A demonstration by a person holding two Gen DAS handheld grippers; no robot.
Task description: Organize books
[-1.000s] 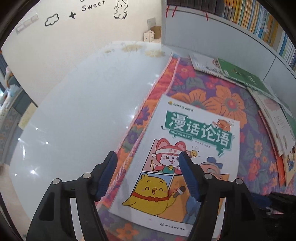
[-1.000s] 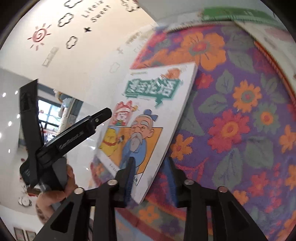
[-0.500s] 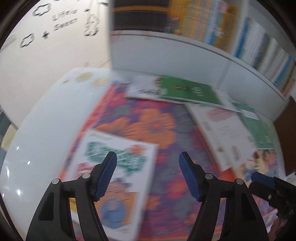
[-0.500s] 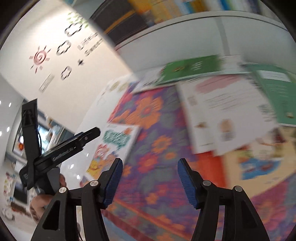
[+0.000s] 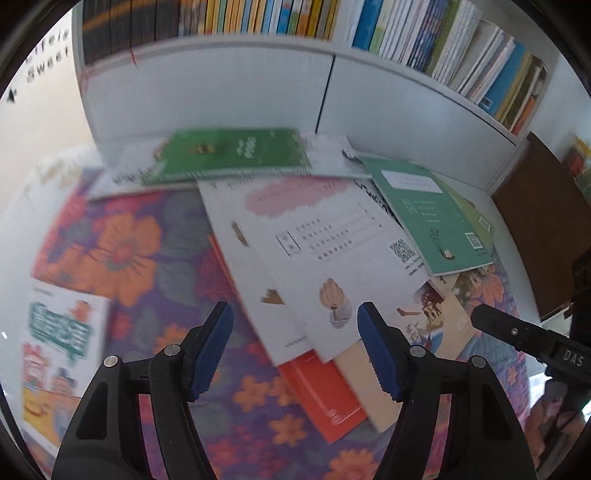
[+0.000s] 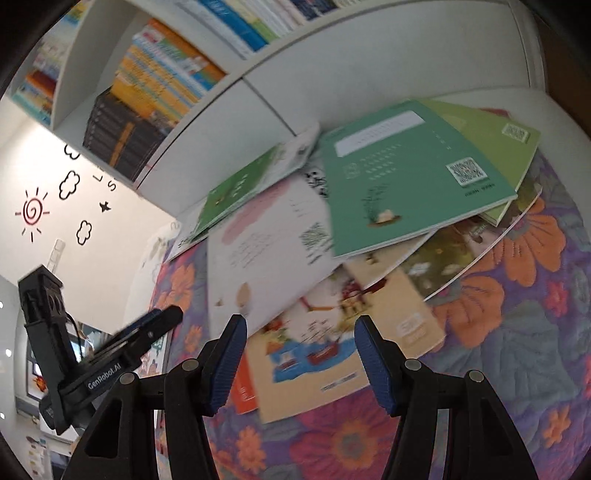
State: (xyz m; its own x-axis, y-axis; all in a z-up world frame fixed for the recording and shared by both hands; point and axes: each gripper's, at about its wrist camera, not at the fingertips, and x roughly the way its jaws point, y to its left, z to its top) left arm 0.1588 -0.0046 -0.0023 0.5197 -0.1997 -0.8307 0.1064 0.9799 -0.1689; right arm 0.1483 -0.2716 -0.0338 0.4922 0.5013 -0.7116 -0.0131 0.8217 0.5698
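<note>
Both claws, left claw (image 5: 293, 345) and right claw (image 6: 299, 363), hang released above our scattered books (image 5: 332, 251), right nearer the tan book (image 6: 332, 354).

Your left wrist camera looked steeply down along its open gripper (image 5: 293, 347) from close above the flowered cloth (image 5: 122, 254), facing the bookshelf (image 5: 280, 22) at the table's far edge. Your right wrist camera looked down less steeply, rolled so that the shelf (image 6: 155, 96) ran slantwise across its upper left, with your other gripper (image 6: 92, 373) at its left edge. Both views shared the fanned heap of books, among them the white book (image 5: 325, 251) (image 6: 266, 258) and the teal book (image 5: 428, 218) (image 6: 406, 177).
</note>
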